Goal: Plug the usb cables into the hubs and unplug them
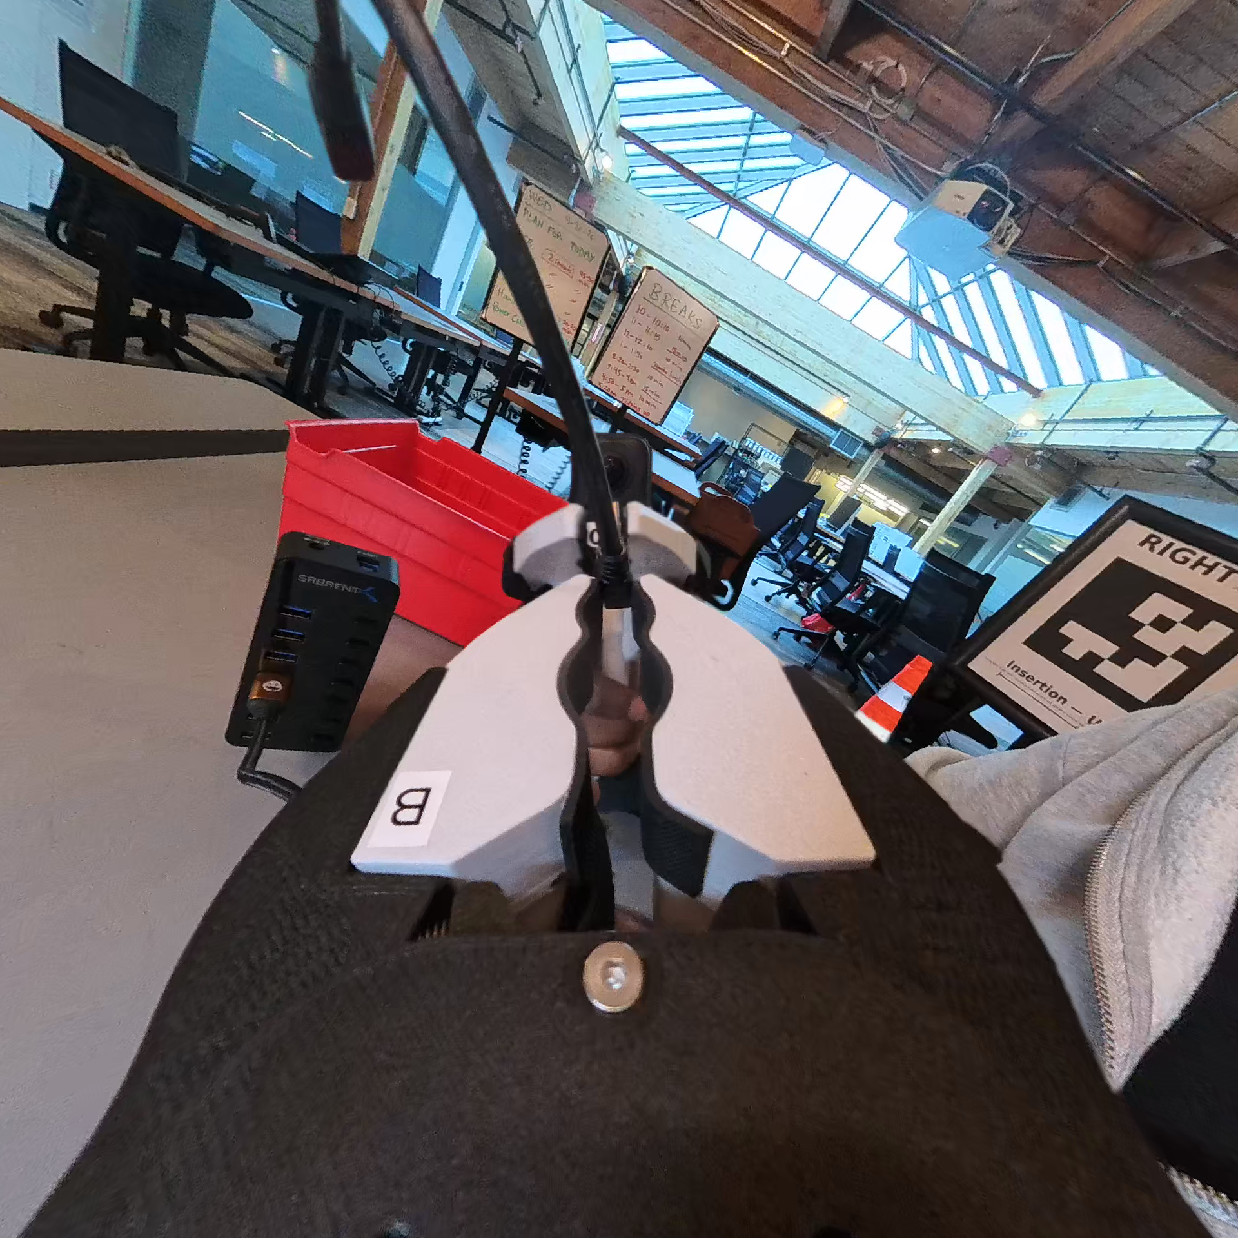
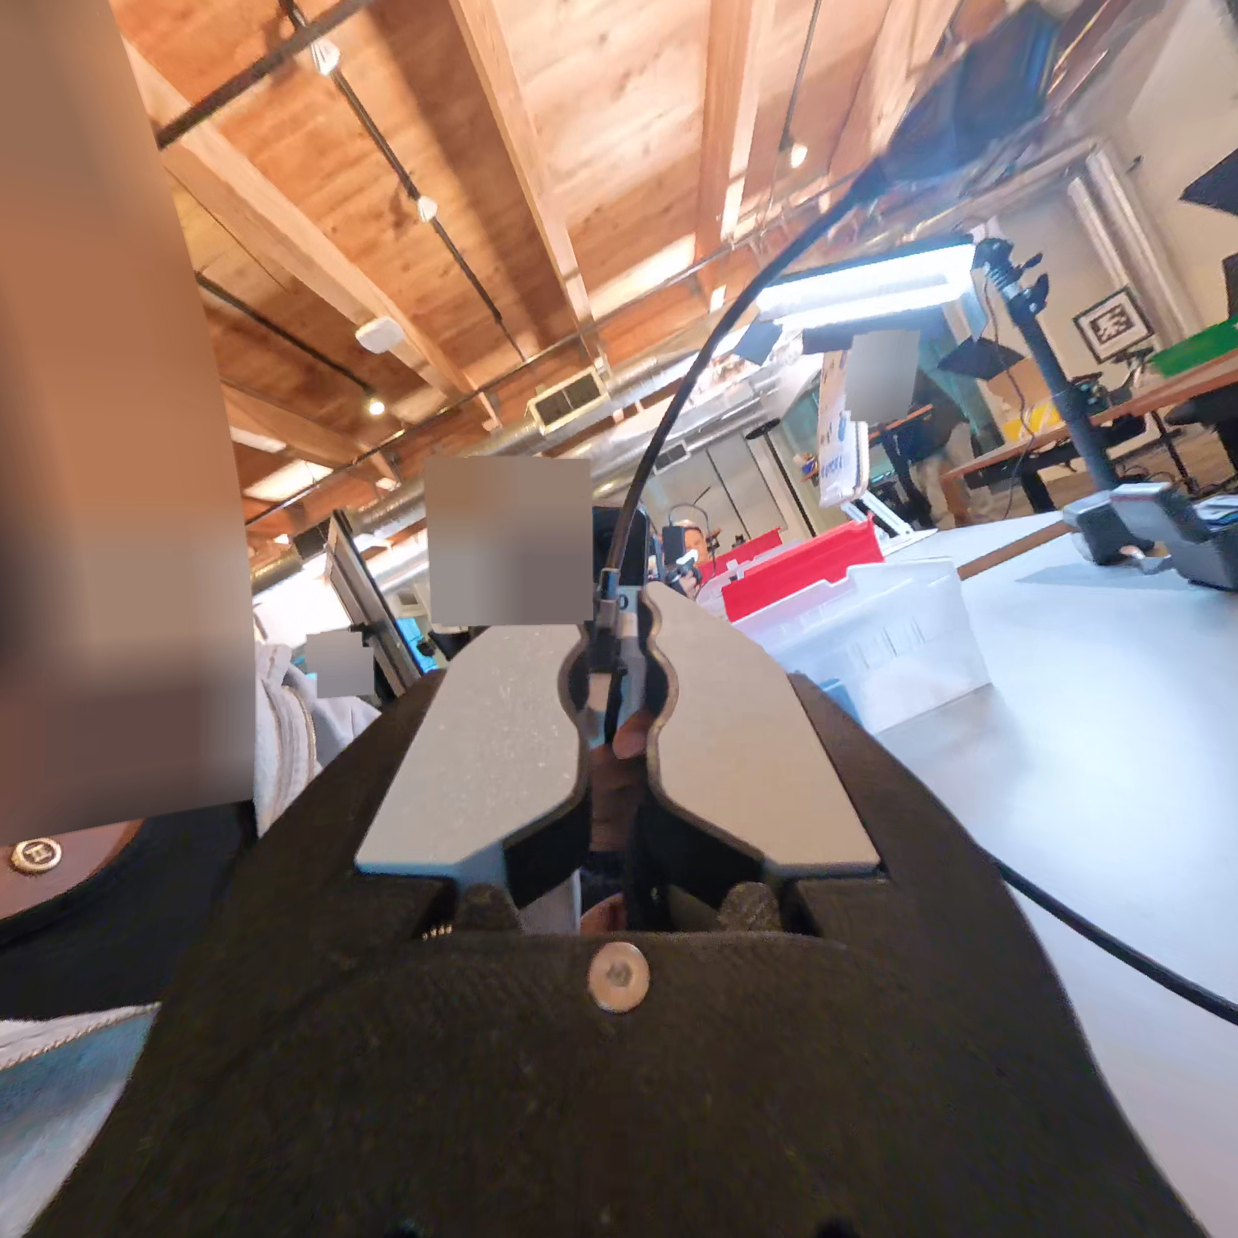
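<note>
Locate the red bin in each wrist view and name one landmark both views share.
Left wrist view: the red bin sits left of centre on the table, behind the black hub.
Right wrist view: the red bin is right of centre, behind a clear plastic bin.
Shared landmark: the black cable arching up from the fingertips.

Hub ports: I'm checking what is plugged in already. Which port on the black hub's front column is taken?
The lowest visible port on the hub: an orange-tipped plug sits in it, its black cable trailing down. The blue ports above it are open.
</note>
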Demonstrator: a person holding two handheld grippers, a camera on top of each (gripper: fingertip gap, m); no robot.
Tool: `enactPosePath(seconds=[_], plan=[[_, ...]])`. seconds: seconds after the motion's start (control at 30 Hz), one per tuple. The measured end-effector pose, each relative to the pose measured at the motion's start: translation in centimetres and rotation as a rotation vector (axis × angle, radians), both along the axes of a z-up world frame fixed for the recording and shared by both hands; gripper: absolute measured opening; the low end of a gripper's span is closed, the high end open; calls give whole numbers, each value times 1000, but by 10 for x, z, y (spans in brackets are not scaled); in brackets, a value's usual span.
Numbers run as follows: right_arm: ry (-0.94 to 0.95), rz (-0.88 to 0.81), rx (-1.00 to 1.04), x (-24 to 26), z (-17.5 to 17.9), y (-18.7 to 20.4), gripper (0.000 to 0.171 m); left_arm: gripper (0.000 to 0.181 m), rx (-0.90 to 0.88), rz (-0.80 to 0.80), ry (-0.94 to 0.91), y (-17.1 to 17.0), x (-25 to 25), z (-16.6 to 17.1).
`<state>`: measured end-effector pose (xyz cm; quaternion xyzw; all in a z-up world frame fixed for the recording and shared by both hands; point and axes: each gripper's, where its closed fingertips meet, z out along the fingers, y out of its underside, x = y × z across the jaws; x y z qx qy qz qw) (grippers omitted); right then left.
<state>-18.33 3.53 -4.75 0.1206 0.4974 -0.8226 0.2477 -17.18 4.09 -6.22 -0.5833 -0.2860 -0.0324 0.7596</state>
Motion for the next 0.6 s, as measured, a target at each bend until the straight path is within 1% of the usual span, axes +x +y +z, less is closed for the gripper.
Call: enactPosePath(seconds=[0.03,0.17,0.27,0.33,0.47,0.5,0.53,0.6], plan=[[8,8,1,2,0,-1,5,8,-13,8,7,-1,-1,-1],[56,-45,-13,3,4,1,4,8,-10,10,15,1,-2,3],[60,-66,-46,3,8,3,4,13,6,-1,-6,4,-5,5],[63,-89,-49,1,8,4,4,9,5,-7,2,5,-6,8],[55,-100,-39,-3,8,6,4,9,12,-8,-15,6,-8,8],[73,-126,-22,-5,8,6,4,9,32,-13,-37,5,-10,9],[98,-188,-11,-11,10,11,13,9,66,-8,-66,2,-13,11],[142,-403,45,-36,11,29,29,9,129,24,-139,-10,-24,10]])
